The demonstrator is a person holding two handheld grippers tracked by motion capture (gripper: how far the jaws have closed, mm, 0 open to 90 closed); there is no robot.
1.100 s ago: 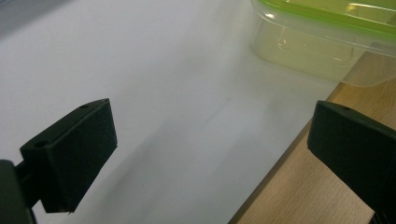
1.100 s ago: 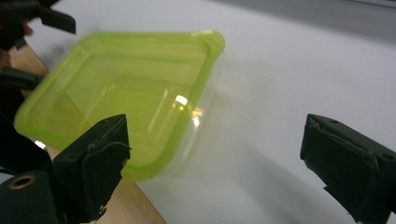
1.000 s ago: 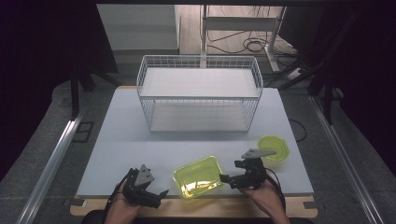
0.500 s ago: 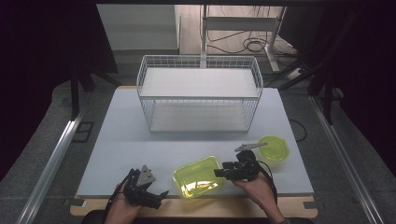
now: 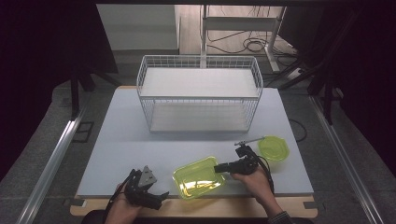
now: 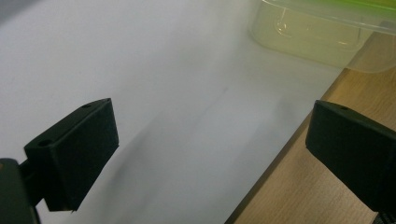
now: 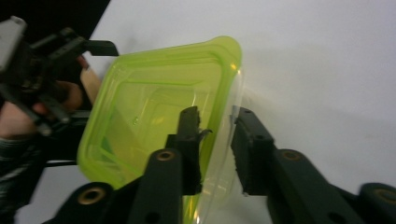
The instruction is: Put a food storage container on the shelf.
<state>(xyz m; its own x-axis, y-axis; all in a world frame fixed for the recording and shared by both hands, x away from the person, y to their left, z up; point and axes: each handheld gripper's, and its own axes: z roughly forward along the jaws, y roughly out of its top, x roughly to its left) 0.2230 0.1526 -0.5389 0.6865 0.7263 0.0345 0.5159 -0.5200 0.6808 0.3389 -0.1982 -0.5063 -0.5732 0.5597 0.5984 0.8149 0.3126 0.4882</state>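
Note:
A yellow-green see-through container (image 5: 198,177) stands open-topped near the table's front edge. My right gripper (image 5: 219,168) reaches it from the right. In the right gripper view the jaws (image 7: 216,114) straddle the container's (image 7: 154,116) near wall, one inside and one outside. They have just been closing, and a gap still shows between the pads and the wall. My left gripper (image 5: 154,193) rests at the front edge, left of the container, with its jaws (image 6: 212,112) wide apart and nothing between them. A corner of the container (image 6: 317,32) lies beyond them.
A round yellow-green lid (image 5: 273,148) lies right of my right hand. A white wire basket (image 5: 198,93) with a shelf stands at the back middle of the white table (image 5: 121,135). A wooden strip (image 6: 289,186) runs along the table's front edge.
My right gripper has moved left to the container, and its jaws have narrowed around the near wall. My left gripper has stayed where it was.

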